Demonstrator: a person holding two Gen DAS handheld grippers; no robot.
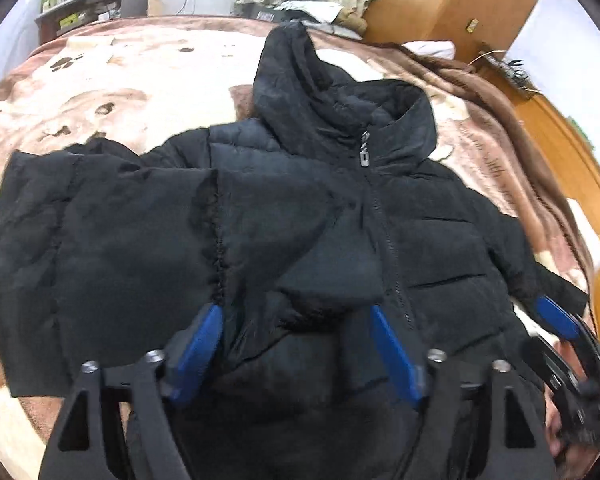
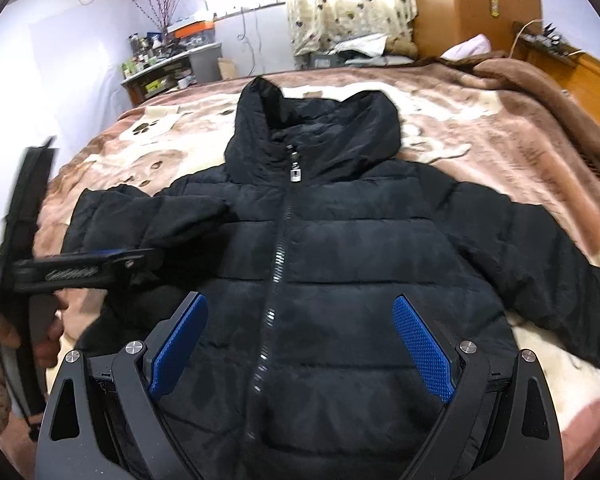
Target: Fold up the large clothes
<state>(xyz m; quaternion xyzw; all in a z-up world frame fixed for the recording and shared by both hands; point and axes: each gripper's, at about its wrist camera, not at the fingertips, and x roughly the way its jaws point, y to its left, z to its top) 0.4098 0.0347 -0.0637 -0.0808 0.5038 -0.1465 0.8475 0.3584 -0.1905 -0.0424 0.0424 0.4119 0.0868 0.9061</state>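
A black hooded puffer jacket (image 2: 340, 248) lies front up and zipped on the bed, hood pointing away. It also fills the left wrist view (image 1: 260, 220). Its left sleeve (image 1: 112, 224) is folded in across the chest; its right sleeve (image 2: 540, 256) lies spread out to the right. My left gripper (image 1: 294, 312) is open, its blue pads just above the folded sleeve's cuff end. It shows from the side in the right wrist view (image 2: 132, 258). My right gripper (image 2: 300, 304) is open over the jacket's lower front, astride the zipper (image 2: 278, 256).
The jacket lies on a brown and cream plush blanket (image 2: 480, 128). A cluttered shelf (image 2: 164, 64) stands at the far left, curtains (image 2: 348, 4) and a wooden wardrobe (image 2: 476, 0) behind the bed, a wooden bed frame (image 1: 572, 168) on the right.
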